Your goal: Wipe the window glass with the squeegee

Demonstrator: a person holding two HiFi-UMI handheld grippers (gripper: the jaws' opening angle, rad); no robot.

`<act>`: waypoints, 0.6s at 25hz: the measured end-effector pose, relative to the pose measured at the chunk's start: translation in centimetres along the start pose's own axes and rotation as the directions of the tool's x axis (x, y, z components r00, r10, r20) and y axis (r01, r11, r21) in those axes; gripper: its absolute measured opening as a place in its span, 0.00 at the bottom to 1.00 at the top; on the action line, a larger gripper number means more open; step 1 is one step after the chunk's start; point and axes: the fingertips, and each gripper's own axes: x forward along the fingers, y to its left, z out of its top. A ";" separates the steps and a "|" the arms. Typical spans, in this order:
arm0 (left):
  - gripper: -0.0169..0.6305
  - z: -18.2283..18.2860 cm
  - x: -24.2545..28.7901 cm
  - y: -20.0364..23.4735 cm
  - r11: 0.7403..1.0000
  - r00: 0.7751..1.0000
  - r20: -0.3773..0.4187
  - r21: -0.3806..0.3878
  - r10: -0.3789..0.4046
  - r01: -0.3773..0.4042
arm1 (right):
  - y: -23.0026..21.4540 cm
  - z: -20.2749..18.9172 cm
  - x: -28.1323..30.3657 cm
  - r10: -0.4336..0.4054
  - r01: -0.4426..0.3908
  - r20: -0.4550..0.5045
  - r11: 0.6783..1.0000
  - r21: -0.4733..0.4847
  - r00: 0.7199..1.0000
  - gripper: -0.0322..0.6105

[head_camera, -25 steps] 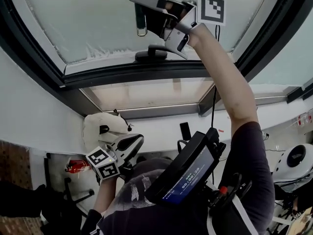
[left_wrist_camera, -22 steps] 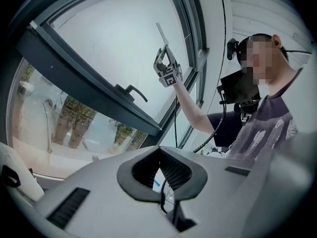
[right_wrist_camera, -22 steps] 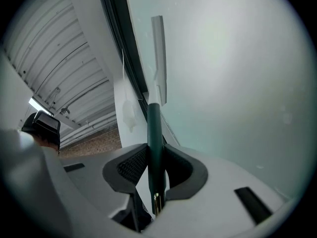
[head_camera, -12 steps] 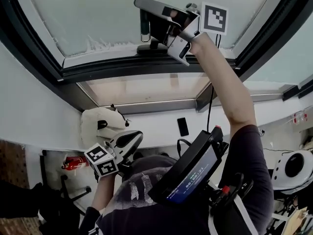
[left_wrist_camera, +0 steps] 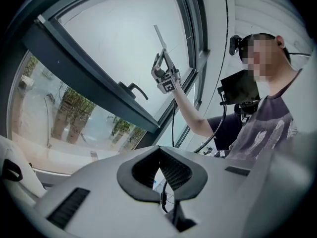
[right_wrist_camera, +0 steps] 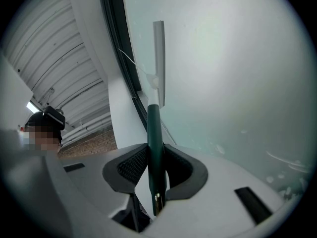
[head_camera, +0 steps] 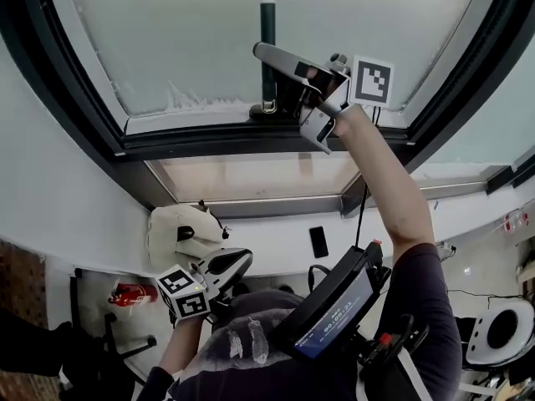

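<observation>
The window glass (head_camera: 209, 40) fills the upper part of your head view, a pale, misted pane with a ragged white residue (head_camera: 188, 100) along its bottom edge. The dark window frame (head_camera: 217, 136) runs beneath it, and a lower pane (left_wrist_camera: 64, 118) shows trees outside.

Your right arm (head_camera: 393, 182) reaches up to the glass with the right gripper (right_wrist_camera: 154, 172) at its end. Its jaws are clamped on the squeegee (right_wrist_camera: 154, 128): the dark green handle stands between the pads, held on both sides, with its butt end poking out just behind them. The handle runs up from the jaws to the white blade (right_wrist_camera: 158, 58), which lies along the pane close to the frame's upright. Whether the blade presses on the glass or sits just off it can't be told from here.

Your left gripper (left_wrist_camera: 161, 170) hangs low by your chest, well away from the window. Its jaw tips meet and nothing sits between them.

A screen unit (head_camera: 334, 303) is strapped at your chest. A black window handle (left_wrist_camera: 132, 89) sits on the frame just below the squeegee's butt. A small black phone (head_camera: 318, 242) rests on the sill below.
</observation>
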 end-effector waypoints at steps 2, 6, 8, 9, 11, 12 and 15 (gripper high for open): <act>0.04 0.5 0.0 -0.1 1.000 1.000 -0.002 -0.005 0.009 -0.009 | -0.1 0.2 0.0 -0.001 0.001 0.006 1.000 0.006 1.000 0.20; 0.04 1.0 0.2 -0.4 1.000 1.000 -0.009 -0.015 0.010 -0.010 | -0.8 0.1 -0.5 -0.009 0.008 0.021 1.000 0.026 1.000 0.20; 0.04 1.3 0.2 -0.7 1.000 1.000 -0.009 -0.018 0.011 -0.011 | -1.0 0.0 -0.7 -0.012 0.012 0.027 0.999 0.034 1.000 0.20; 0.04 1.5 0.2 -0.8 1.000 1.000 -0.008 -0.019 0.010 -0.010 | -1.0 0.0 -0.7 -0.013 0.012 0.031 0.999 0.036 0.999 0.20; 0.04 1.8 0.2 -0.9 1.000 1.000 -0.004 -0.021 0.009 -0.009 | -1.1 0.0 -0.8 -0.013 0.011 0.040 0.999 0.039 0.999 0.20; 0.04 1.9 0.2 -0.9 1.000 1.000 -0.003 -0.022 0.009 -0.009 | -1.2 0.0 -0.8 -0.012 0.010 0.045 0.999 0.041 0.999 0.20; 0.04 2.0 0.3 -0.9 1.000 1.000 -0.003 -0.030 0.010 -0.010 | -1.5 -0.3 -0.9 -0.009 0.006 0.056 0.999 0.048 0.998 0.20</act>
